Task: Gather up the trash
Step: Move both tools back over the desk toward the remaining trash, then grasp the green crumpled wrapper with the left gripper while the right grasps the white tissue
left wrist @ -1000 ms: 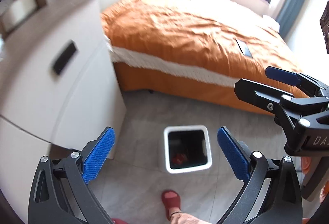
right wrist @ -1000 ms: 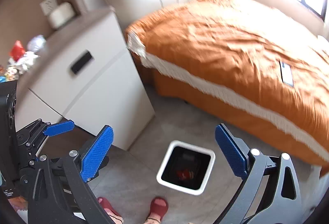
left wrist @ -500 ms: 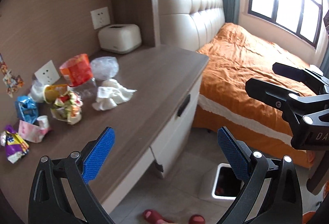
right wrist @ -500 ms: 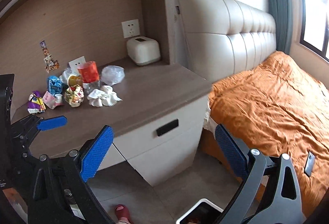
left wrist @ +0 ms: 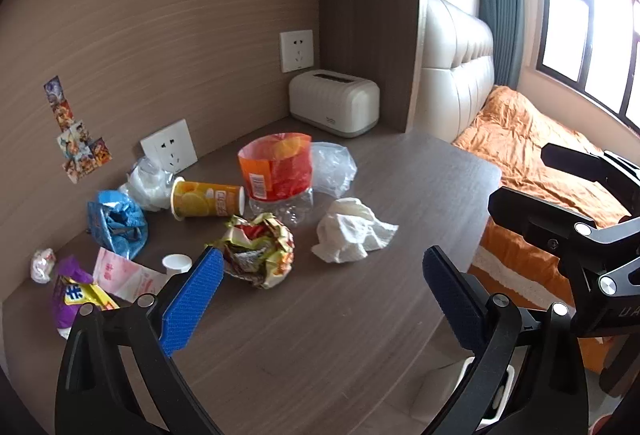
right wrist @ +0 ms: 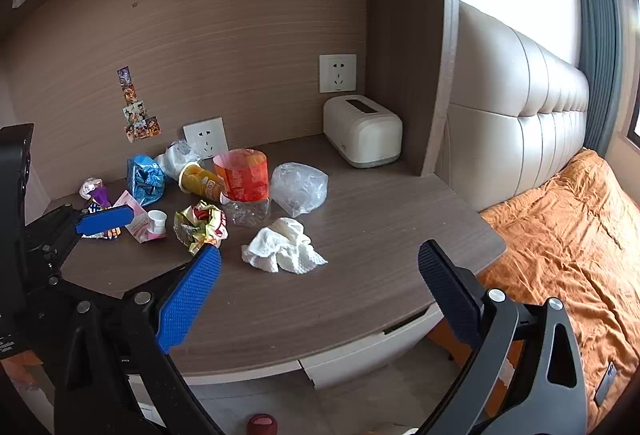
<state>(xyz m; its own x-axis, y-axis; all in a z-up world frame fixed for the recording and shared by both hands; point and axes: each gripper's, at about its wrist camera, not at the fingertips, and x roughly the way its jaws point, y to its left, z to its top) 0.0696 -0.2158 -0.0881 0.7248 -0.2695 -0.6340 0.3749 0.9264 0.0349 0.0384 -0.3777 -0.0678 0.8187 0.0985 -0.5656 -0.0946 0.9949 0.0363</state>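
The brown wooden tabletop (right wrist: 360,235) fills the middle of both views, with a wood wall behind it. The trash sits in a bunch at the middle left: a crumpled white tissue (left wrist: 352,231), a scrunched yellow wrapper (left wrist: 260,251), an orange cup (left wrist: 208,200) lying on its side, a cut bottle with an orange label (left wrist: 278,167), a clear plastic bag (left wrist: 332,165), a blue bag (left wrist: 116,223) and a purple snack bag (left wrist: 76,295). A cream tissue box (right wrist: 362,137) stands in the back corner (under a wall socket). At the right of the frame are a padded headboard (right wrist: 520,123) and a bed with an orange blanket (right wrist: 580,235). A white bin (left wrist: 452,391) peeks out at the lower right, on the floor.

The left gripper (left wrist: 320,299) and the right gripper (right wrist: 320,287) both have their fingers spread wide and hold nothing.
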